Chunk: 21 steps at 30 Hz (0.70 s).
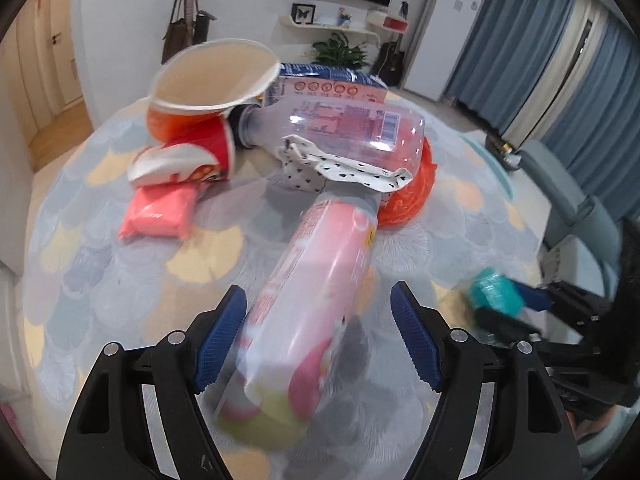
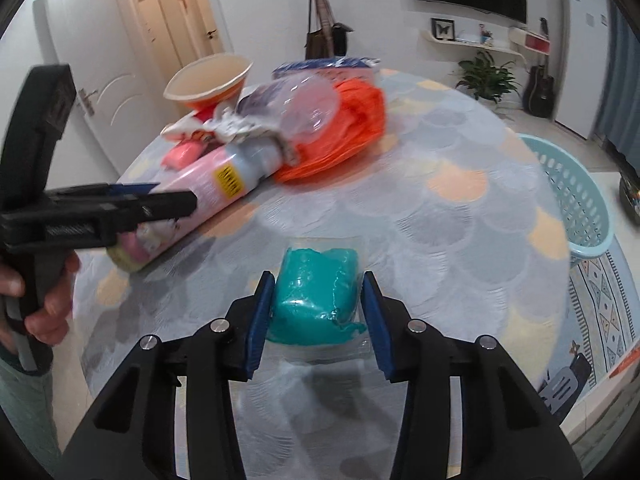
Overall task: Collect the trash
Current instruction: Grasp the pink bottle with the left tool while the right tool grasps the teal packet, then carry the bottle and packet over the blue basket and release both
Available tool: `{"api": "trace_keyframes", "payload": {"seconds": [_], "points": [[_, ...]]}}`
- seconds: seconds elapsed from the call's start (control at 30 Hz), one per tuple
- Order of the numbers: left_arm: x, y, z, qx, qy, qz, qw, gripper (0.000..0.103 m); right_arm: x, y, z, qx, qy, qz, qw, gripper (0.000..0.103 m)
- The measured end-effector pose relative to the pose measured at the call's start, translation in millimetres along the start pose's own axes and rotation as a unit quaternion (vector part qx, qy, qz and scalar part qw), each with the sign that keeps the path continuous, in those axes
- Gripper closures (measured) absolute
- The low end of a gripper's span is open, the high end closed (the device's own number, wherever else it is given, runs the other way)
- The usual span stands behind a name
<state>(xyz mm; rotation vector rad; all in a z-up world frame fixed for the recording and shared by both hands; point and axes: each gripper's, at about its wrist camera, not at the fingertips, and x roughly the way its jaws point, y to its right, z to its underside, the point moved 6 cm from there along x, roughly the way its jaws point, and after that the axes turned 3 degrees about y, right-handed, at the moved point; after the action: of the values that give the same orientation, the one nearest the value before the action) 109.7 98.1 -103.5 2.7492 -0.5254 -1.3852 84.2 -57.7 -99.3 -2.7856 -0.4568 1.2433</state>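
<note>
A pink spray can (image 1: 316, 280) lies on the round table, its base between the pads of my left gripper (image 1: 320, 332), which is open around it; the right pad stands clear of it. The can also shows in the right wrist view (image 2: 200, 208). My right gripper (image 2: 318, 312) has its jaws on both sides of a teal packet (image 2: 316, 300) on the table, pads touching it. Beyond lie a clear plastic bottle (image 1: 336, 128), a paper bowl (image 1: 212, 76), a red cup (image 1: 188, 156), a pink packet (image 1: 160, 212) and an orange bag (image 2: 344, 128).
A light-blue laundry basket (image 2: 576, 200) stands on the floor beside the table's right edge. A blue-and-pink carton (image 1: 332, 84) lies behind the bottle. A spotted wrapper (image 1: 340, 164) rests on the can's top. The table (image 2: 440, 216) has a scale-patterned cloth.
</note>
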Motion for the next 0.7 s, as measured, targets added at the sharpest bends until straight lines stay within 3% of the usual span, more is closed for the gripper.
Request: {"api": "trace_keyframes", "payload": {"seconds": [0.1,0.2,0.37,0.53,0.7], "points": [[12.9,5.5,-1.0,0.011,-0.013,-0.024,0.9996,0.034,-3.4,10.5,-3.8,0.006,0.006,0.006,1.000,0.062],[17.8,13.1,1.4,0.031,-0.020,-0.052,0.9980,0.050,-10.7,19.7,-7.9,0.012,0.016,0.004,1.000,0.063],[5.6,22.2,11.6,0.039,-0.001,-0.076,0.9963,0.056,-17.1,29.5,-13.9,0.023,0.035,0.006,0.999,0.063],[-17.8,38.8,19.7,0.001,0.029,0.005,0.9996,0.057,-17.2,41.8,-20.5,0.036,0.040,0.006,0.999,0.063],[-39.0,58.5,17.9,-0.011,0.060,0.053,0.9967,0.057,-21.5,48.3,-25.0,0.047,0.048,0.001,0.998,0.063]]}}
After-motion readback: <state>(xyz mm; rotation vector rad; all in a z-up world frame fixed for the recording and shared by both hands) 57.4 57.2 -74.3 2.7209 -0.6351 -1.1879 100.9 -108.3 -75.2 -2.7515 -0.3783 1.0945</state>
